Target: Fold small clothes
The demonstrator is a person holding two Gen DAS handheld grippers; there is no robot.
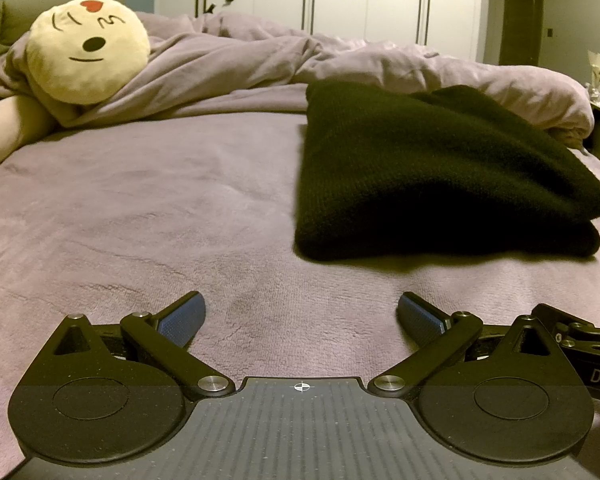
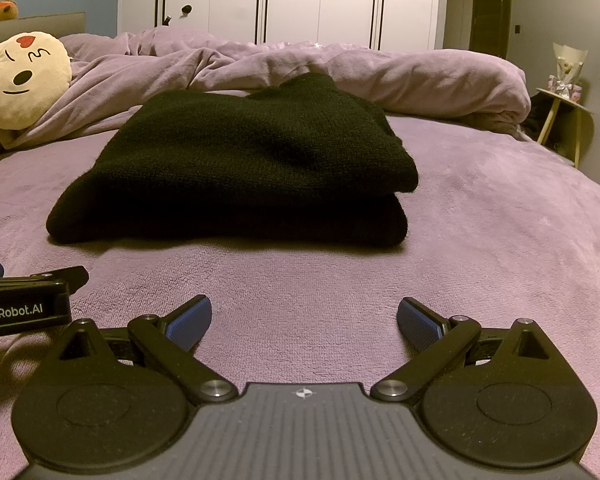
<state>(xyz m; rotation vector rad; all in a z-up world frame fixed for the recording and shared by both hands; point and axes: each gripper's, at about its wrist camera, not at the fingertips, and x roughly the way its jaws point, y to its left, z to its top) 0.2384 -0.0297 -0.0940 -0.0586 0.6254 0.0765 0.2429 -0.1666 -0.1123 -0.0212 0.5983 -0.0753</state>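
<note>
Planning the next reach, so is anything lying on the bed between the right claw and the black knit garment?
Nothing visible: only bare purple bedspread lies between the open right claw and the folded black knit garment. The left claw sits off to the side.

Bare bedsheet [image 2: 300, 280] lies between the 2 spread grippers and the folded black knit [image 2: 236, 168], and wide on its left [image 1: 120, 200], while the duvet [image 2: 380, 76] and round pillow [image 1: 88, 48] block the far side.
</note>
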